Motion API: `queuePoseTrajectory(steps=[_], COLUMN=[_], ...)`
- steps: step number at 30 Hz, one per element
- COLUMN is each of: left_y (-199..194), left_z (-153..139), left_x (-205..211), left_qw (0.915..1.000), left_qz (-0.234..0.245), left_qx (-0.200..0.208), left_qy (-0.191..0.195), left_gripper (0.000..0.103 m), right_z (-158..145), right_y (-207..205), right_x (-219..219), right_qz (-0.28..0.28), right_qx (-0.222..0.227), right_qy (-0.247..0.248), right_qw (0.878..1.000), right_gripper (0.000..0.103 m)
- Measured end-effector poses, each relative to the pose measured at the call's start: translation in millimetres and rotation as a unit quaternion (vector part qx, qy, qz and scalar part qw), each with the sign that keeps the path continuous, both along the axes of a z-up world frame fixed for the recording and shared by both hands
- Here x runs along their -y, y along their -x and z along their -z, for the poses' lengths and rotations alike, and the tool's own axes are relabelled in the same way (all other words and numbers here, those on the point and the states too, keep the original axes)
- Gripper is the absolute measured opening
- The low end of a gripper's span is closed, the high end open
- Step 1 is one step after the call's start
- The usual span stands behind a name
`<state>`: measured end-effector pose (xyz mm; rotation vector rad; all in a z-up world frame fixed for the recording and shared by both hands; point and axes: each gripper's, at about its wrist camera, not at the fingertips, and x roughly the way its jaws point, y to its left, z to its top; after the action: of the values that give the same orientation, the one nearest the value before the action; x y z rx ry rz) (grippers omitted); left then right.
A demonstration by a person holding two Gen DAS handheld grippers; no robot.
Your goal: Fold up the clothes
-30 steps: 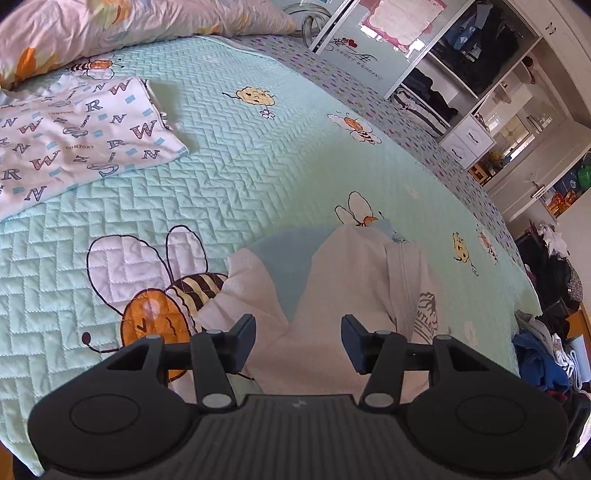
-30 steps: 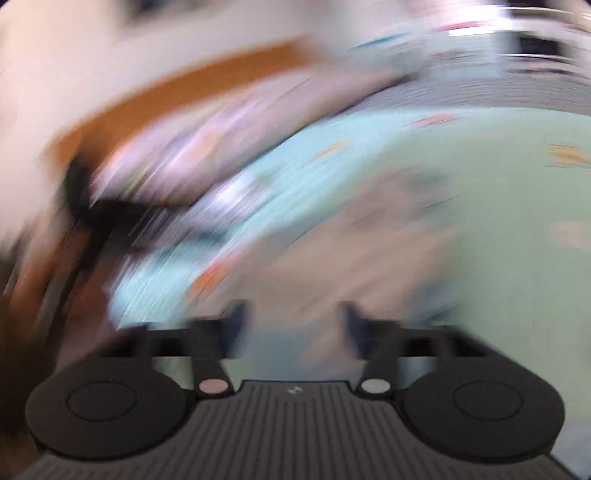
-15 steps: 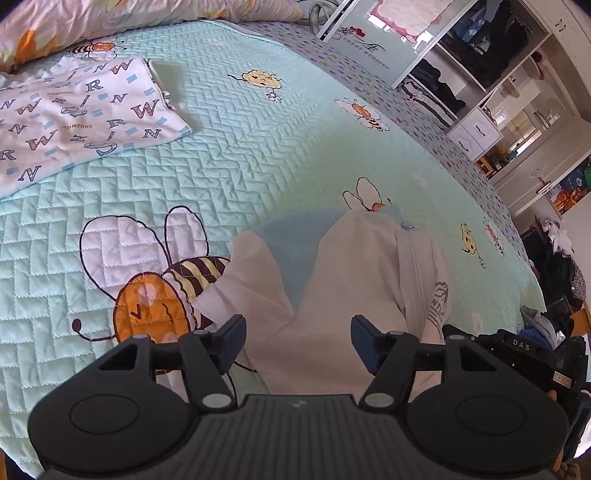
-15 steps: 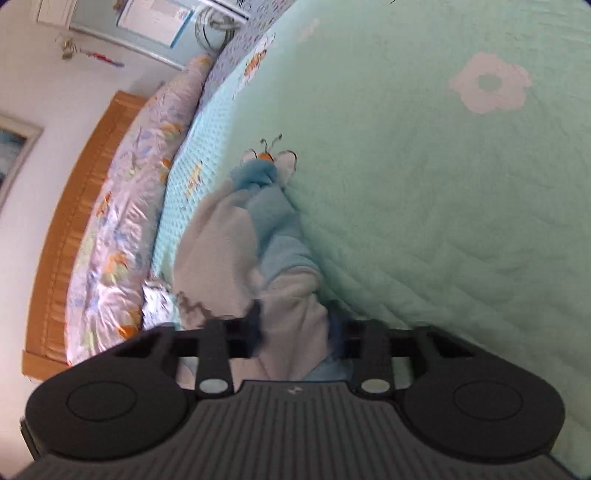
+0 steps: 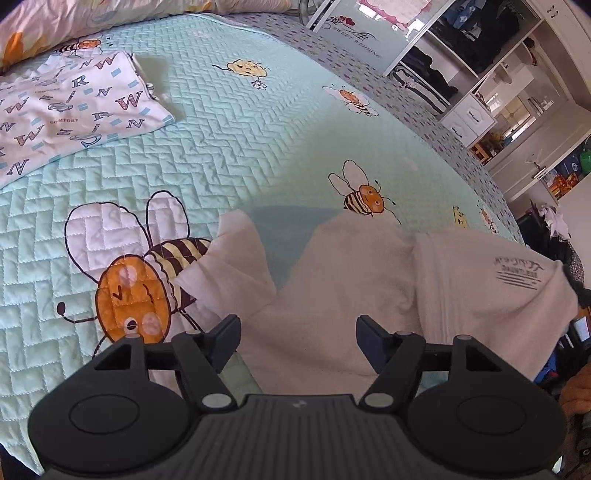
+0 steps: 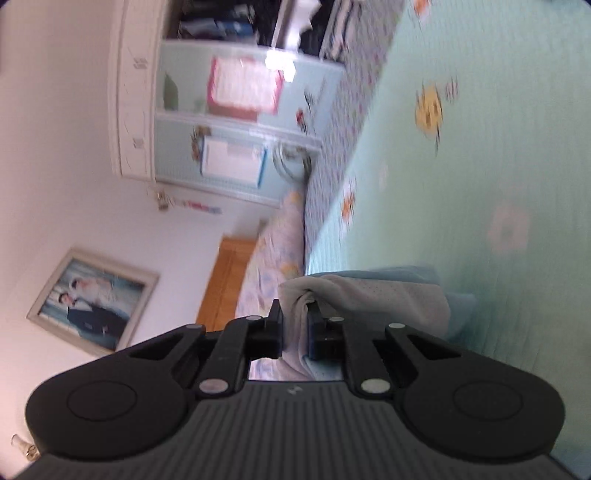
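Note:
A cream garment (image 5: 332, 280) with a light blue panel lies on the mint bee-print quilt (image 5: 240, 147). Its right part with dark lettering (image 5: 517, 273) is lifted and spread toward the right. My left gripper (image 5: 297, 334) is open, hovering just over the garment's near edge, holding nothing. In the right wrist view my right gripper (image 6: 295, 332) is shut on a bunched fold of the cream garment (image 6: 354, 295), lifted off the bed, with blue fabric (image 6: 454, 302) hanging behind it.
A folded white cloth with letter print (image 5: 70, 114) lies at the far left of the bed, by floral pillows (image 5: 74, 18). Wardrobe shelves and drawers (image 5: 480, 92) stand beyond the bed's far side. A wooden headboard (image 6: 225, 280) and framed photo (image 6: 92, 299) show on the wall.
My right gripper has shut on the garment's edge and lifted it, spreading the lettered part out to the right. My left gripper has opened wider and stayed over the near edge.

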<state>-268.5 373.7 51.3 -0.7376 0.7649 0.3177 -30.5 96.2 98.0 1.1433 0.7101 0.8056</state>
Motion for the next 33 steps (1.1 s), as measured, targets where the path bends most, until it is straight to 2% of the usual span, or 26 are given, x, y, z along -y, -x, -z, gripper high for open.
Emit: queuePoseTrajectory(steps=[2, 3, 4, 5, 6, 8, 9, 10, 11, 12, 14, 16, 17, 18, 20, 22, 25, 27, 33], left_y=[-1, -2, -3, -3, -3, -1, 0, 2, 4, 5, 6, 5, 5, 4, 1, 0, -1, 0, 5], left_z=[1, 1, 2, 3, 4, 6, 6, 7, 8, 8, 9, 11, 11, 12, 15, 18, 19, 18, 15], left_x=[2, 3, 4, 4, 4, 1, -1, -3, -6, -7, -8, -8, -7, -5, -2, 1, 5, 4, -5], left_qw=[1.0000, 1.0000, 1.0000, 1.0000, 1.0000, 0.9998, 0.9997, 0.9996, 0.9994, 0.9994, 0.9993, 0.9993, 0.9994, 0.9994, 0.9994, 0.9995, 0.9995, 0.9996, 0.9997], left_qz=[0.003, 0.003, 0.003, 0.002, 0.000, -0.011, -0.016, -0.021, -0.025, -0.026, -0.027, -0.027, -0.025, -0.023, -0.018, -0.013, -0.007, -0.007, -0.017], left_qx=[0.000, -0.002, -0.004, -0.007, -0.010, -0.015, -0.018, -0.020, -0.022, -0.024, -0.025, -0.025, -0.025, -0.025, -0.029, -0.030, -0.031, -0.027, -0.018], left_qy=[0.001, -0.001, -0.003, -0.002, -0.002, -0.003, -0.004, -0.005, -0.005, -0.005, -0.005, -0.004, -0.004, -0.003, -0.002, 0.002, 0.001, 0.002, 0.001], left_gripper=[0.072, 0.072, 0.072, 0.072, 0.072, 0.072, 0.072, 0.072, 0.072, 0.072, 0.072, 0.072, 0.072, 0.072, 0.073, 0.074, 0.074, 0.074, 0.080], right_z=[-34, -50, -62, -70, -69, -46, -29, -13, 0, 11, 23, 23, 21, 18, 8, 1, -3, -2, 18], right_y=[6, 16, 30, 48, 74, 125, 146, 160, 171, 174, 167, 156, 150, 144, 133, 127, 128, 128, 101], right_x=[-3, -14, -31, -51, -75, -111, -120, -123, -121, -115, -94, -65, -51, -41, -31, -34, -58, -73, -72], right_qz=[-0.011, -0.035, -0.073, -0.122, -0.186, -0.308, -0.351, -0.373, -0.384, -0.383, -0.353, -0.283, -0.243, -0.201, -0.145, -0.120, -0.118, -0.124, -0.101], right_qx=[0.087, 0.137, 0.188, 0.237, 0.279, 0.317, 0.316, 0.309, 0.297, 0.278, 0.229, 0.205, 0.200, 0.199, 0.208, 0.225, 0.263, 0.279, 0.223], right_qy=[0.071, 0.116, 0.163, 0.206, 0.243, 0.288, 0.302, 0.308, 0.309, 0.305, 0.288, 0.290, 0.298, 0.314, 0.346, 0.378, 0.409, 0.412, 0.433], right_qw=[0.994, 0.983, 0.966, 0.942, 0.910, 0.850, 0.828, 0.819, 0.818, 0.826, 0.861, 0.891, 0.901, 0.906, 0.903, 0.890, 0.866, 0.859, 0.868], right_gripper=[0.013, 0.013, 0.014, 0.014, 0.015, 0.016, 0.016, 0.016, 0.016, 0.017, 0.026, 0.049, 0.054, 0.062, 0.064, 0.064, 0.064, 0.064, 0.068])
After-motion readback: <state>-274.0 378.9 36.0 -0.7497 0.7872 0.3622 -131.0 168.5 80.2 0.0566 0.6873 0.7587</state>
